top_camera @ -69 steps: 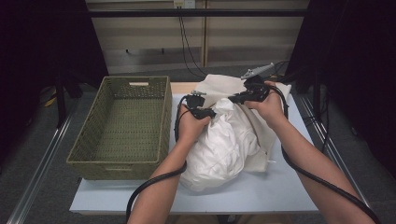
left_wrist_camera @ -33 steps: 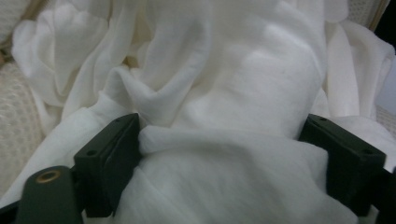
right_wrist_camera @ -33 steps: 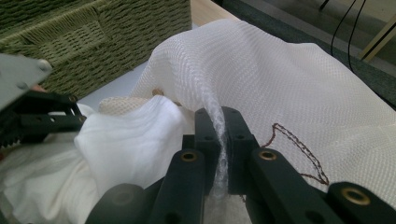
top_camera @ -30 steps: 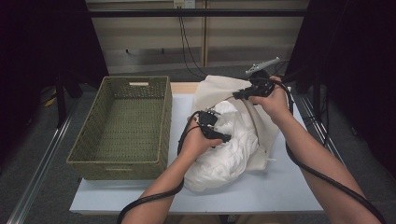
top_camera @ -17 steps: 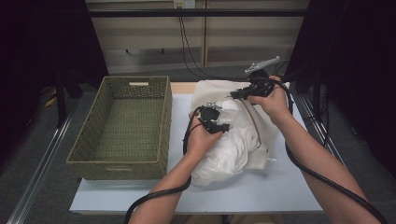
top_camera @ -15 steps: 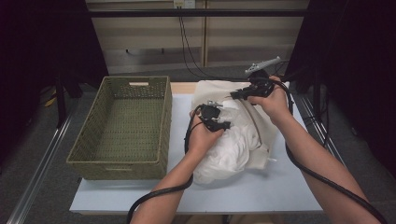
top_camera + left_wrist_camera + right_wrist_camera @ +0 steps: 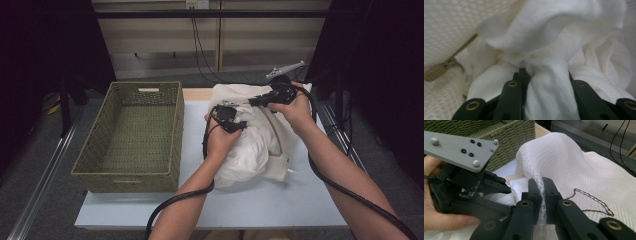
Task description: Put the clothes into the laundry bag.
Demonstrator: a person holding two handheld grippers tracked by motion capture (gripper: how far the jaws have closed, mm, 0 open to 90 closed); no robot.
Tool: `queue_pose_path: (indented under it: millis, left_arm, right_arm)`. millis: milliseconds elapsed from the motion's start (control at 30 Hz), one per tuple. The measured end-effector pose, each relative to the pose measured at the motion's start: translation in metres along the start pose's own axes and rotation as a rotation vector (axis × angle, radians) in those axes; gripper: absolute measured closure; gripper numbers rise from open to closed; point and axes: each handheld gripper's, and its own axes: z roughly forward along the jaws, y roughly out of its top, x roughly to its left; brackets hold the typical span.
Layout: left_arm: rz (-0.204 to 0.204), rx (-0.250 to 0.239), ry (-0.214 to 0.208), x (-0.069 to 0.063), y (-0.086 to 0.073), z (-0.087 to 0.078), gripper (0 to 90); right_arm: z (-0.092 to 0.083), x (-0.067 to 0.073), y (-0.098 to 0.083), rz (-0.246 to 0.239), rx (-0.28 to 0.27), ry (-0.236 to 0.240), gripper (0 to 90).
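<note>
Between left gripper point(image 7: 546, 72) jaws: bunched fold of white cloth point(image 7: 549, 45), pads pressing it, jaws just eased slightly wider. Between right gripper point(image 7: 541, 187) jaws: mesh bag point(image 7: 579, 167) edge, pinched tight. Beyond both, left of bag on table point(image 7: 250, 205): wicker basket point(image 7: 135, 135).

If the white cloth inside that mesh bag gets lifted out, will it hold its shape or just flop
Probably flop: the white cloth bunches into soft folds where the left gripper pinches it. It looks thin, so likely light. The mesh bag, pinched by the right gripper, drapes limply too, so it may drag along.
</note>
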Motion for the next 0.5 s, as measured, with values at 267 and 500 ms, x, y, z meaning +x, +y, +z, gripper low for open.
queue_pose_path:
  millis: [267, 500]
  left_arm:
    - [0.011, 0.046, -0.012, -0.001, 0.003, -0.019, 17.1]
    - [0.092, 0.131, -0.002, -0.010, -0.012, -0.045, 10.2]
  right_arm:
    - [0.005, -0.008, -0.002, 0.021, 0.007, -0.002, 87.2]
    - [0.006, -0.006, -0.002, 0.009, 0.021, -0.018, 87.2]
